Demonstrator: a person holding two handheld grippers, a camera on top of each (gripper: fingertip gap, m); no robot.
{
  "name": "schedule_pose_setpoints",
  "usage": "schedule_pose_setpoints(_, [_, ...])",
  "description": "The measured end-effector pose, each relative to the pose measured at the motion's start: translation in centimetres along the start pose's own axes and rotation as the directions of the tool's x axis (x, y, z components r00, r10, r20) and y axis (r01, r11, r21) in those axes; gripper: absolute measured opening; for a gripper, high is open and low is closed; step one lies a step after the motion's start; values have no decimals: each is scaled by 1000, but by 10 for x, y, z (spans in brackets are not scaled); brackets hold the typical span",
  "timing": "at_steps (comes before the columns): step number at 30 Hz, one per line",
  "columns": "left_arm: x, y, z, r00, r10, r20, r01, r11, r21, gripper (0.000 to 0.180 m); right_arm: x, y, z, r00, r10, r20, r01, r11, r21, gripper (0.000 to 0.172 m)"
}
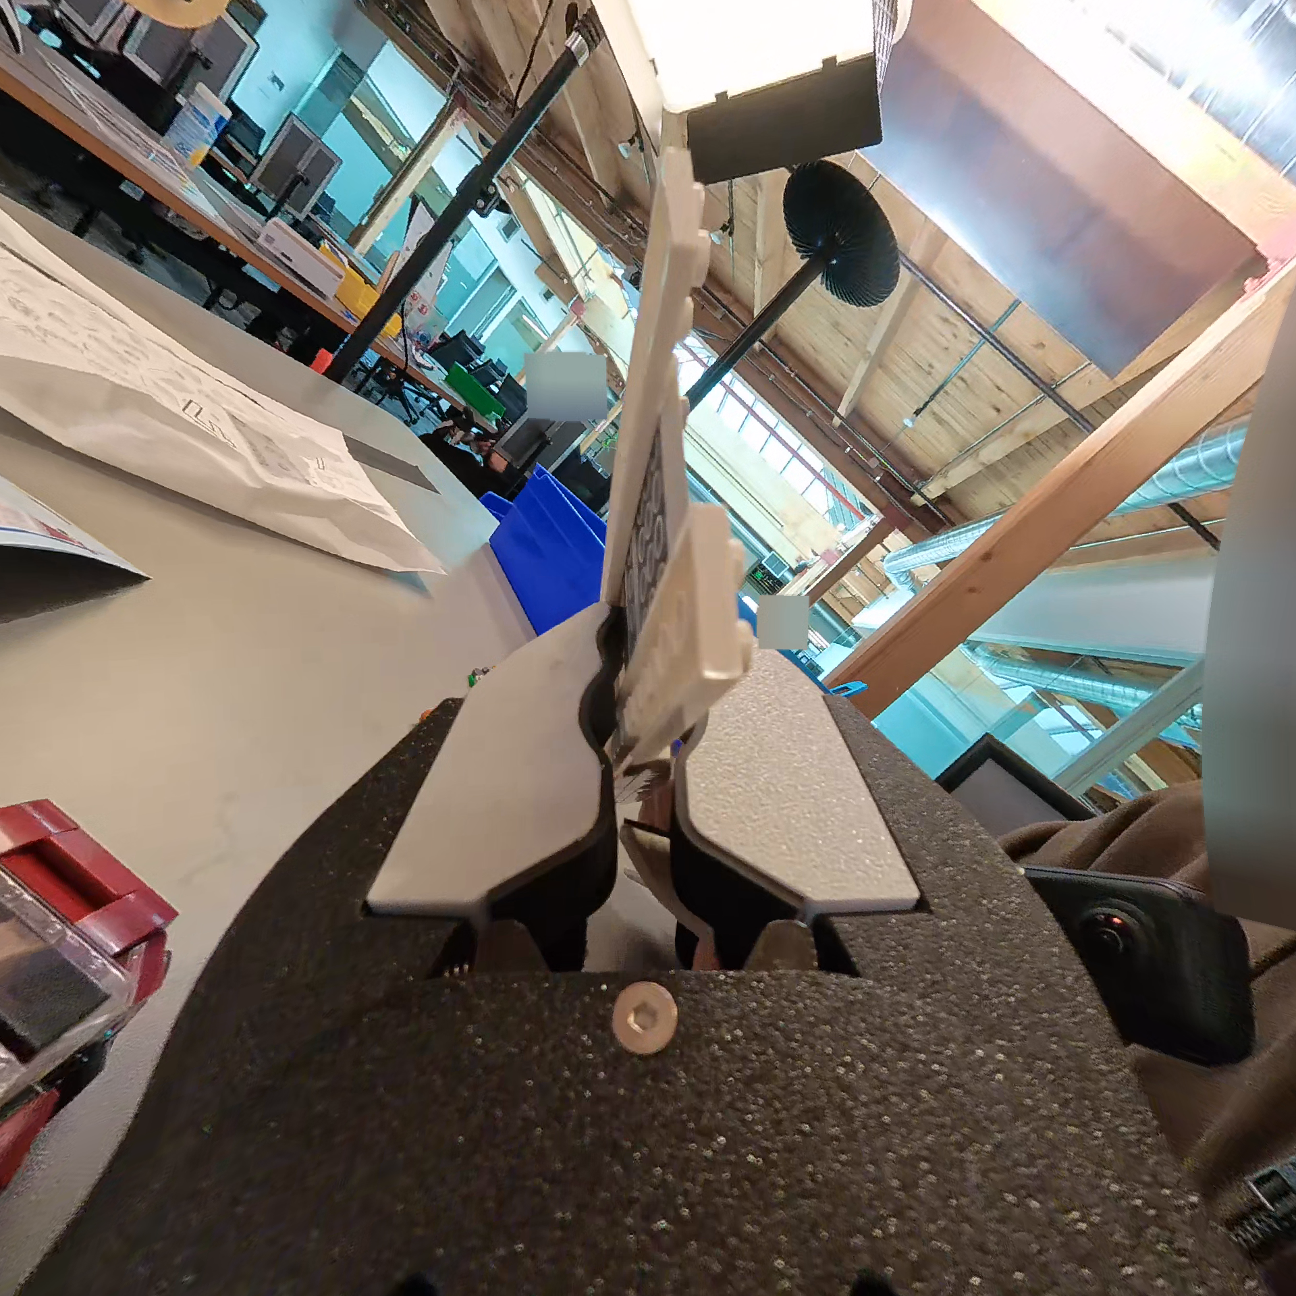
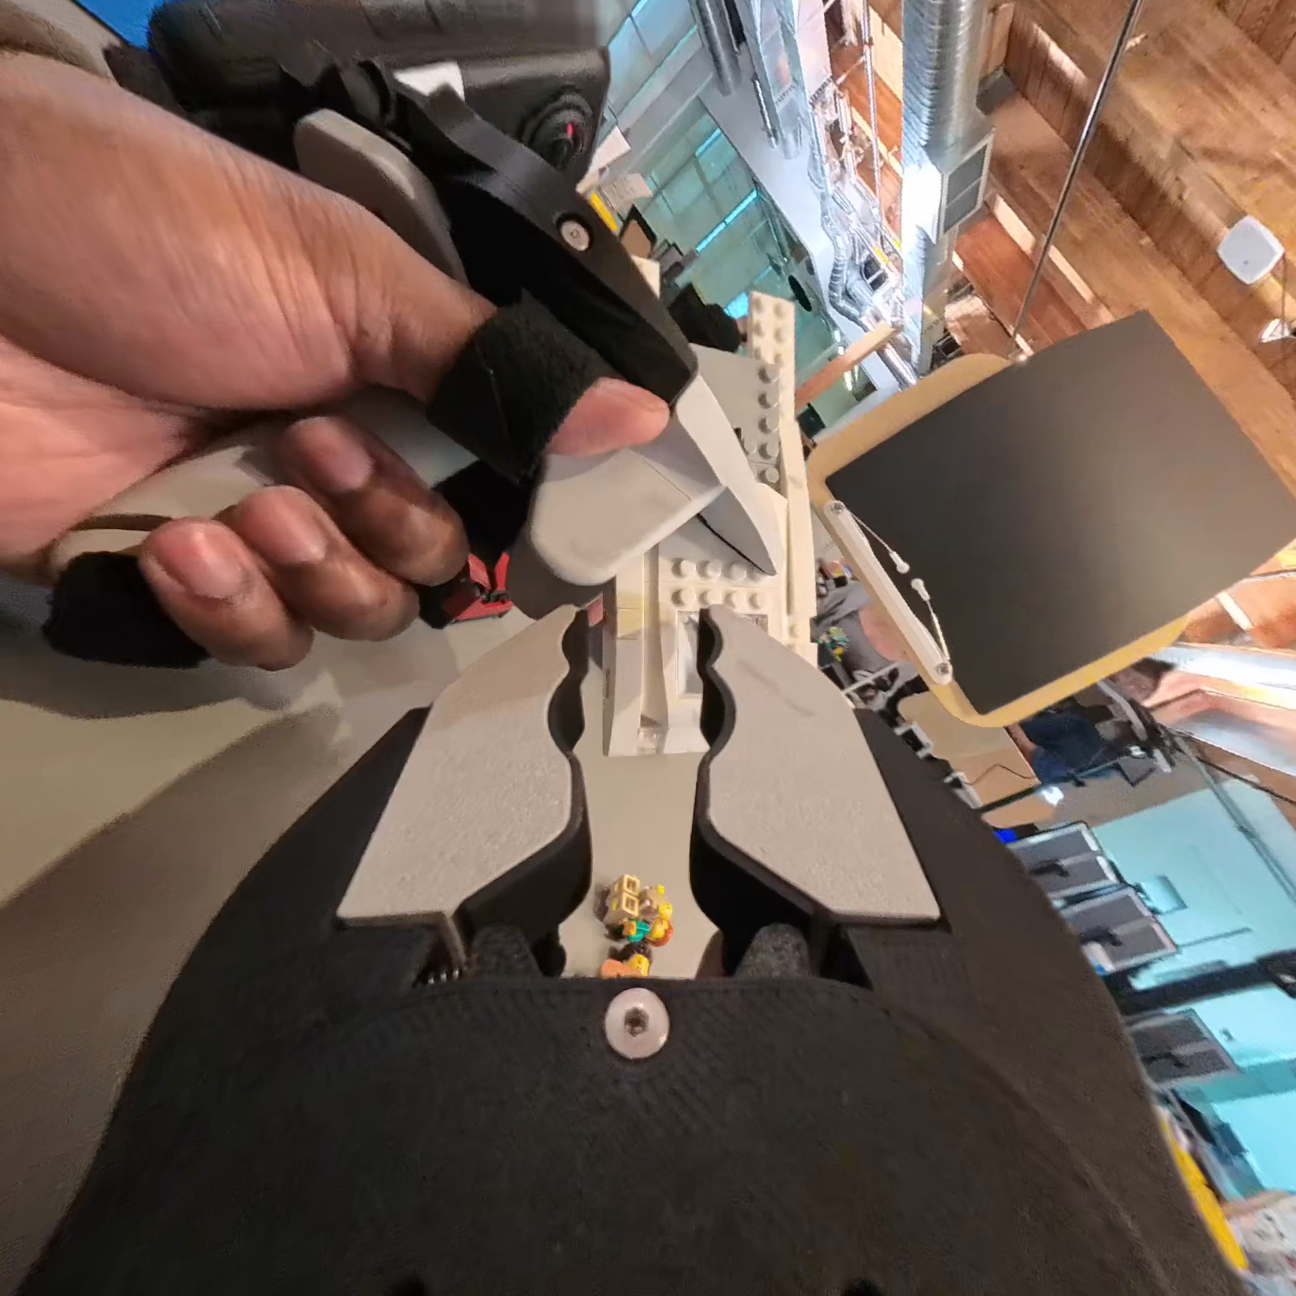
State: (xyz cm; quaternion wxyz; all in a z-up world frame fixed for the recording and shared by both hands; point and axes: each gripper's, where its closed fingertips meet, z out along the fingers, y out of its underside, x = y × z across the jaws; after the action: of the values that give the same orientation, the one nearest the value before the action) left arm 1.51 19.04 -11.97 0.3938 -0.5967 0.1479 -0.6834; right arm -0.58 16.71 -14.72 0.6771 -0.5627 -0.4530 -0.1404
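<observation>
The left gripper (image 1: 635,673) was seen with a rough, grainy matt black body, smooth matt grey finger plates and a shiny metal screw (image 1: 644,1017) at lower centre. A studded white plastic brick assembly (image 1: 659,435), matt, was clamped between its pads. Creased white paper (image 1: 182,421) lay at the left on a smooth matt grey table (image 1: 245,666); glossy blue plastic bins (image 1: 547,554) were seen at centre. Unpainted wooden beams (image 1: 1052,526) were seen at the right. A black cloth band (image 2: 519,400) was wrapped round a thumb, upper left.
</observation>
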Motion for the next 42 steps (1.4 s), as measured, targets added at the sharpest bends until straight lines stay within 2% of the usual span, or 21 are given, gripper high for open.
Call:
schedule_pose_setpoints(2, [3,-1,-1,1000,10,-2,-10,1000,10,11,0,0,1,999,-49,-13,49,999,-12,17])
schedule_pose_setpoints(5, [4,-1,-1,999,31,12,-31,999,25,11,-3,-2,-1,988,-150,-40,149,989,-7,8])
schedule_pose_setpoints(7, [4,-1,-2,999,35,20,-35,999,26,11,-4,-1,0,980,-192,-54,191,981,-23,9])
schedule_pose_setpoints(15, [3,6,0,997,73,29,-73,997,-27,12,-7,5,1,996,-88,11,89,995,-38,8])
schedule_pose_setpoints(20, [5,4,-1,999,32,31,-31,999,-23,14,-7,4,2,996,-86,18,86,996,-22,7])
schedule_pose_setpoints(23, [4,4,-1,997,73,35,-71,997,-37,11,-8,1,-1,996,-73,48,72,997,11,7])
schedule_pose_setpoints(26, [2,6,-1,995,93,35,-91,994,-54,11,-10,0,-3,995,-31,93,28,999,36,6])
schedule_pose_setpoints(27, [2,4,-1,995,98,32,-97,994,-41,11,-18,0,-6,988,-43,148,36,998,49,0])
schedule_pose_setpoints(29, [6,-6,-3,990,137,23,-136,991,-13,11,-37,-2,-10,976,-75,207,62,996,68,0])
schedule_pose_setpoints(31, [4,-11,-5,984,172,38,-172,985,-12,10,-35,-4,-10,981,-104,164,92,993,78,0])
schedule_pose_setpoints(34, [1,-10,-5,990,135,34,-135,991,-15,11,-22,3,-7,989,-12,150,6,999,44,0])
schedule_pose_setpoints(36, [0,-6,-3,992,121,25,-120,992,-34,11,-12,12,-6,995,-18,99,16,1000,22,0])
schedule_pose_setpoints(37, [-1,-4,-3,993,116,27,-115,992,-42,11,-7,15,-5,997,-19,70,18,1000,15,3])
schedule_pose_setpoints(40, [-4,-3,-2,994,107,32,-105,993,-59,11,6,20,-5,999,17,30,-17,1000,-1,25])
schedule_pose_setpoints(42, [-5,-1,-1,993,112,35,-108,991,-81,11,12,23,-6,999,48,19,-48,999,-1,31])
